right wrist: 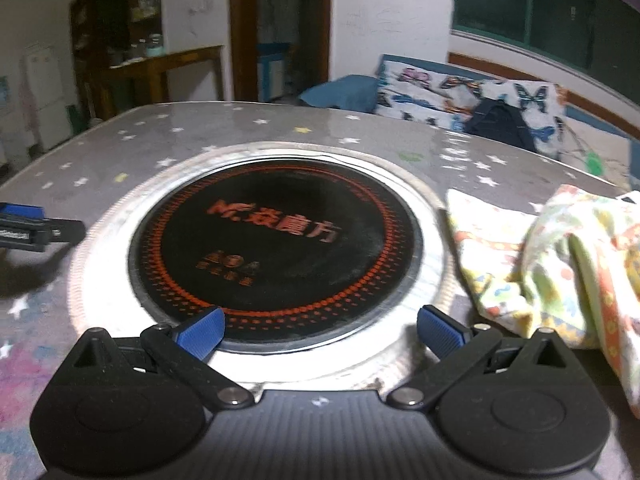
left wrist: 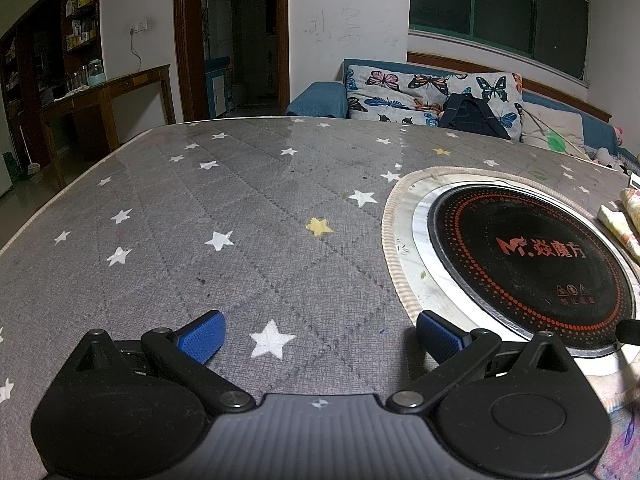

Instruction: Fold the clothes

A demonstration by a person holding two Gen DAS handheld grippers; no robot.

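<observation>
Both claws gape empty; crumpled garment (right wrist: 552,264) lies right of cooktop (right wrist: 276,248).

The left gripper (left wrist: 318,334) is held low and level, its two blue-padded fingers (left wrist: 202,336) spread wide with nothing gripped between them. The right gripper (right wrist: 318,330) is likewise held low, its jaws parted wide and empty. The left gripper's tip is seen at the far left edge of the right wrist view.
</observation>
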